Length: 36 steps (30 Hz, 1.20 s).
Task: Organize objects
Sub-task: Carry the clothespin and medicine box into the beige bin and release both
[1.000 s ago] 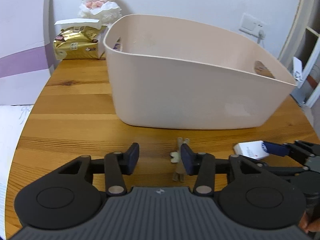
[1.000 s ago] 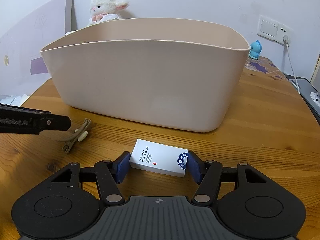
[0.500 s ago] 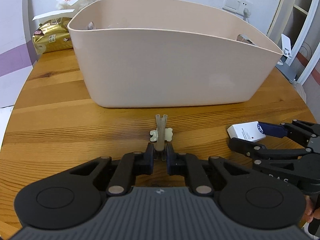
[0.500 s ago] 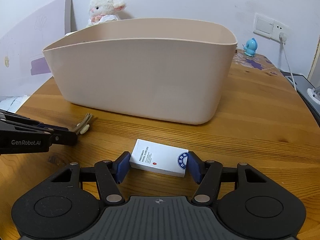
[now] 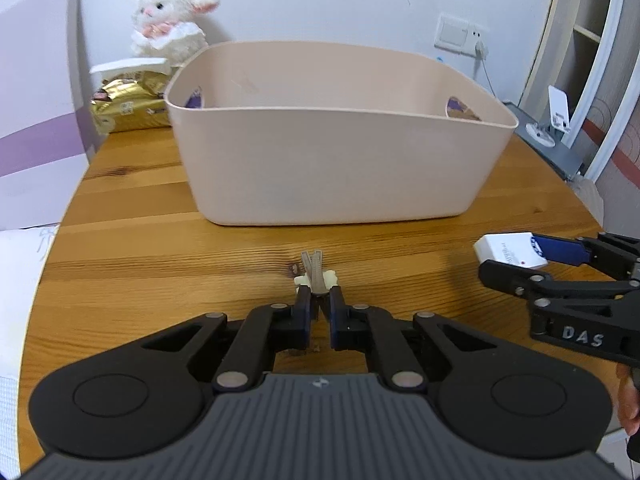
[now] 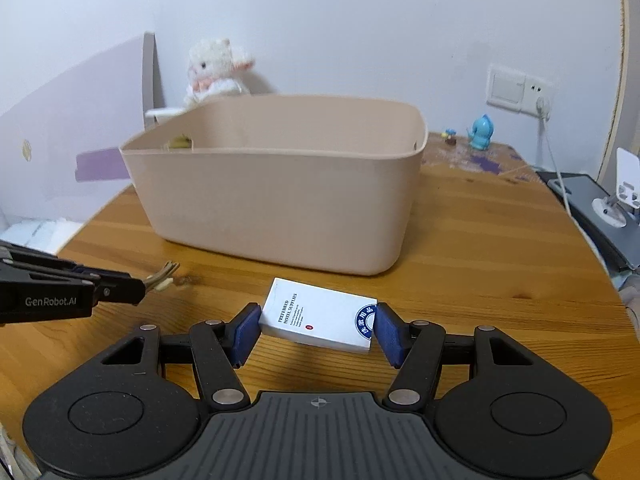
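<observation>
Each claw is clamped on one small thing just in front of the bin, which fits a plan to lift both over the rim and drop them in. The left claw pinches the near end of a hair clip, its fingers almost together; in the right view the clip angles up off the wood, so it looks raised, though I cannot tell whether its far end touches. The right claw grips a white box by its short ends, held clear of the tabletop and tilted, its shadow below. The bin's rim stands higher than both items, so each needs a clear rise first. The tabletop is varnished wood, round-edged. Behind the bin sit a plush lamb and a gold packet; a wall socket and a blue figurine are to the right.
</observation>
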Each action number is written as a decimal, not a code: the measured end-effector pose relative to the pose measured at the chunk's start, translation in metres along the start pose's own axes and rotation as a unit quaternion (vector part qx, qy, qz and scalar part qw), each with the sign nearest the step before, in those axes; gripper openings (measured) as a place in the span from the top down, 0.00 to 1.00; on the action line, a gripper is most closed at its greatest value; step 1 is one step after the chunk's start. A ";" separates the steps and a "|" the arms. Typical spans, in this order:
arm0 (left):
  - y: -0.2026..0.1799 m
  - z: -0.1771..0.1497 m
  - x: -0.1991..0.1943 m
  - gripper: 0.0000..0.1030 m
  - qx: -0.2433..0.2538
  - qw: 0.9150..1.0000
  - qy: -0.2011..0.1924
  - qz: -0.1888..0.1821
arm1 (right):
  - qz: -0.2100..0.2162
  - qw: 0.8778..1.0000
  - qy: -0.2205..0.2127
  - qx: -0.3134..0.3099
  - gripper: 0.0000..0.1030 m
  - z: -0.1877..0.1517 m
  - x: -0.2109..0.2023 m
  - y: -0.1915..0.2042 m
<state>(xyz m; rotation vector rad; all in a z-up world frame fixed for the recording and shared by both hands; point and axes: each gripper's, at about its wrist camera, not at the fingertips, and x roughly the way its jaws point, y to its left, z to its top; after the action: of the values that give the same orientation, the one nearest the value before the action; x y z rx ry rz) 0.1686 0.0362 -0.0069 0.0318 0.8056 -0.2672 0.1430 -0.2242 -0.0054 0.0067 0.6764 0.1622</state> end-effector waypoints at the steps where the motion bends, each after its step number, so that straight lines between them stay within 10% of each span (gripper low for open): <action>1: -0.001 -0.001 -0.005 0.91 0.001 1.000 -0.004 0.002 | 0.002 1.000 -0.006 0.002 0.43 0.000 -0.006 -0.002; 19: -0.013 0.036 -0.091 0.90 0.015 0.991 -0.129 0.044 | 0.024 0.989 -0.145 -0.006 0.43 0.056 -0.086 -0.011; 36: -0.009 0.119 0.025 0.90 0.025 0.993 -0.079 0.081 | 0.004 0.992 -0.127 0.009 0.43 0.116 0.001 -0.032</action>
<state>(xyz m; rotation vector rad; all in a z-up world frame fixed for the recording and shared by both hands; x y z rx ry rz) 0.2669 0.0065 0.0584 0.1212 0.6351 -0.1334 0.2210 -0.2502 0.0829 0.0469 0.4244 0.1587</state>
